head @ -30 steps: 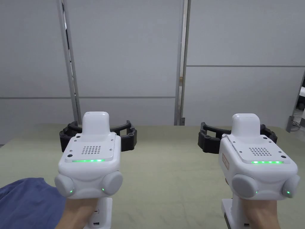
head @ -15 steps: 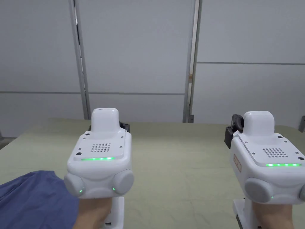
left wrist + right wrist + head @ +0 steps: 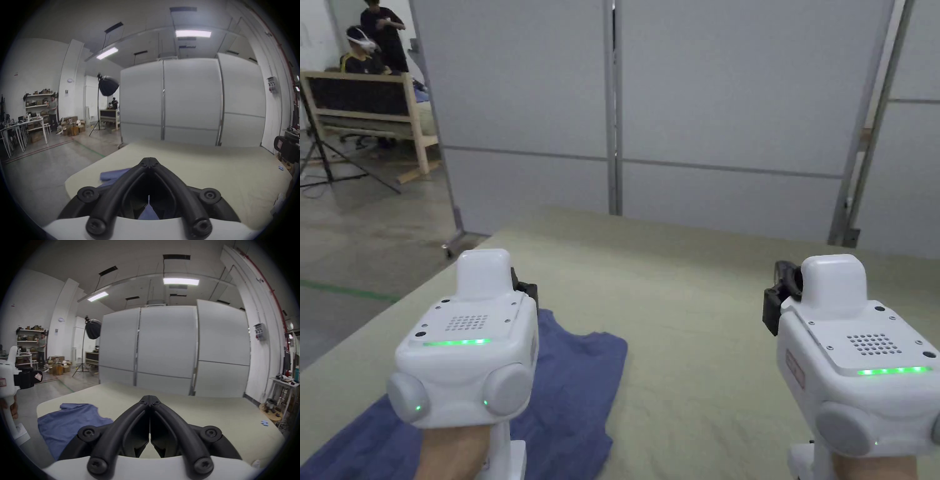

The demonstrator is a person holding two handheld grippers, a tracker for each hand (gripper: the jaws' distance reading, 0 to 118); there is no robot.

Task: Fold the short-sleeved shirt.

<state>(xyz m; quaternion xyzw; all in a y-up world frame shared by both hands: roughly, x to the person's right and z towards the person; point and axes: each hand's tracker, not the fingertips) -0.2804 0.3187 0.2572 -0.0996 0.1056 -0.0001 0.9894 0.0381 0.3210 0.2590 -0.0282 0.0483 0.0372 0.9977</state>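
The blue shirt [image 3: 575, 381] lies on the table [image 3: 700, 325] beneath the closed, empty left gripper [image 3: 149, 160], well left of the closed, empty right gripper [image 3: 149, 397].

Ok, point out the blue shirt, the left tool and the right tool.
blue shirt [image 3: 575, 375]: head view, flat cloth right of the left tool.
left tool [image 3: 149, 160]: left gripper view, closed jaw tips.
right tool [image 3: 149, 397]: right gripper view, closed jaw tips.

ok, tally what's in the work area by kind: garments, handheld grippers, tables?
Blue shirt: 1
Handheld grippers: 2, the left gripper and the right gripper, each with its jaws together
Green-topped table: 1
Total: 4
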